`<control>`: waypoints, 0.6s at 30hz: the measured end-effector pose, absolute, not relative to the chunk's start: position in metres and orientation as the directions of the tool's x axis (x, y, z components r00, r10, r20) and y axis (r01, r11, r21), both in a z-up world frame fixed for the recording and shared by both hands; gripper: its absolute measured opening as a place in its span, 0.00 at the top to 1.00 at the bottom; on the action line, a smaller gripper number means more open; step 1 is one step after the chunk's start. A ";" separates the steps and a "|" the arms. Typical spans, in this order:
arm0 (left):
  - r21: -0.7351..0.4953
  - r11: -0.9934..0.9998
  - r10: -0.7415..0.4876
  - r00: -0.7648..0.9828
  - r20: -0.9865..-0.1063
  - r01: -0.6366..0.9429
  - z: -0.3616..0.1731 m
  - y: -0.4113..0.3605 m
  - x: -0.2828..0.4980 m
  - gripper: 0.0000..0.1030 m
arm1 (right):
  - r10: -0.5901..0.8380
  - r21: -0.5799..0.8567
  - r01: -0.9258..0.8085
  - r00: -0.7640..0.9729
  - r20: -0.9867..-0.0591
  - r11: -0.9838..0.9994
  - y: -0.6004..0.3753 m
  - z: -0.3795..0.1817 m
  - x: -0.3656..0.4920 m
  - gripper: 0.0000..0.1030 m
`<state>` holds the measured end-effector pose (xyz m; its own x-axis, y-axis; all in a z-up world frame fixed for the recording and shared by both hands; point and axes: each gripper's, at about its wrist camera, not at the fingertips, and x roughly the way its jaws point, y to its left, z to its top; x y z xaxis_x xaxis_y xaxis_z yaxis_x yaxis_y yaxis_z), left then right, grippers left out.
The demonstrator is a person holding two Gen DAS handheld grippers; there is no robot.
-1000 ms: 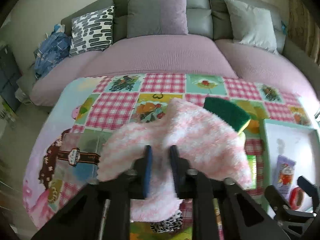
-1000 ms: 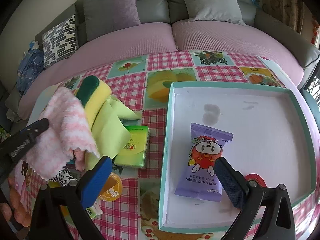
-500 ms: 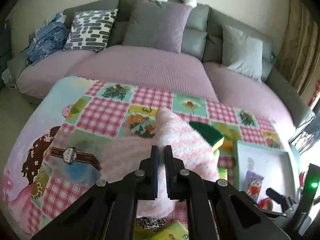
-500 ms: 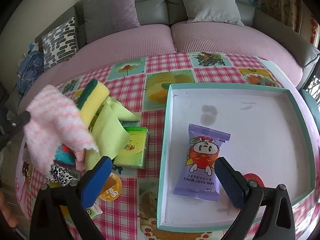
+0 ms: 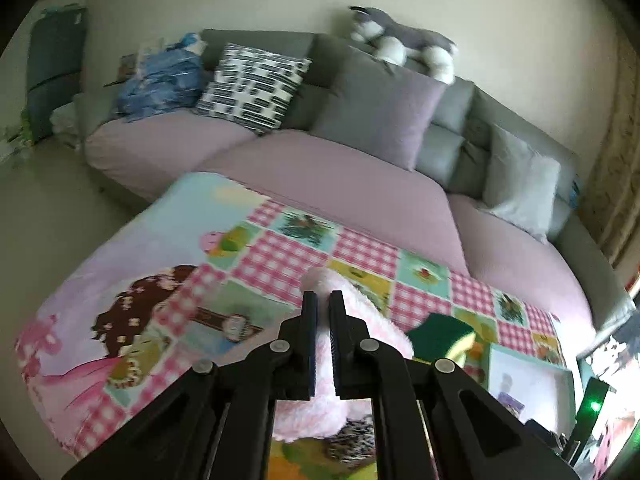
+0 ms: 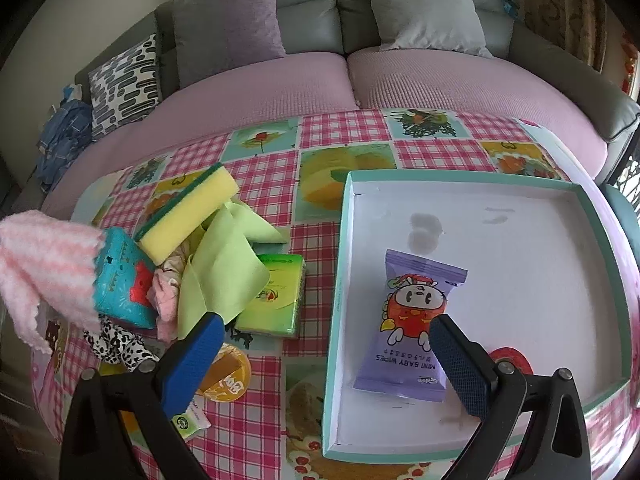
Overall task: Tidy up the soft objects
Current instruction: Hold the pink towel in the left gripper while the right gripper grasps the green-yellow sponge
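Left gripper (image 5: 323, 300): jaws clamped on pink cloth (image 6: 38, 264), fabric pinched between the pads. Cloth: lifted clear of the pile since a second ago, when it lay draped over the sponge; hanging free at 9 o'clock in the right wrist view, tail dangling toward the tablecloth (image 6: 264, 184). Teal pack (image 6: 120, 280): uncovered by the lift, lying at 4 o'clock of the cloth. Sponge (image 6: 188, 216): yellow with green backing, exposed atop the pile, at 1 o'clock of the teal pack. Green cloth (image 6: 224, 268): crumpled under the sponge, partly over the green pack (image 6: 276, 296). Spotted fabric (image 6: 116, 344): at the pile's near edge. Right gripper (image 6: 324, 340): jaws wide apart, nothing between them, unmoved above the tray's (image 6: 596, 216) near left corner. Tray: at 3 o'clock of the pile, holding a wipes pack (image 6: 412, 328) and a red roll (image 6: 512, 360), most of its floor bare. Judgement: pick done, carry under way; likely destination the tray, well apart from the cloth, so a long crossing at 3 o'clock remains; rest of the pile unsorted.
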<state>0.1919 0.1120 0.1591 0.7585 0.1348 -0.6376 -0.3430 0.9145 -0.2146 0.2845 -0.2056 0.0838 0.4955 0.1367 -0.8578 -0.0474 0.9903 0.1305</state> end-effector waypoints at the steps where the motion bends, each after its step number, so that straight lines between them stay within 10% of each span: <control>1: -0.214 0.909 0.147 0.757 -0.637 -0.357 0.159 0.116 0.190 0.94 | 0.138 0.130 -0.050 0.496 -0.857 0.990 -0.204 0.084 0.284 0.00; 18: -0.269 0.833 0.210 0.726 -0.654 -0.483 0.144 0.173 0.175 0.94 | 0.243 0.186 -0.159 0.525 -0.816 0.970 -0.165 0.097 0.288 0.00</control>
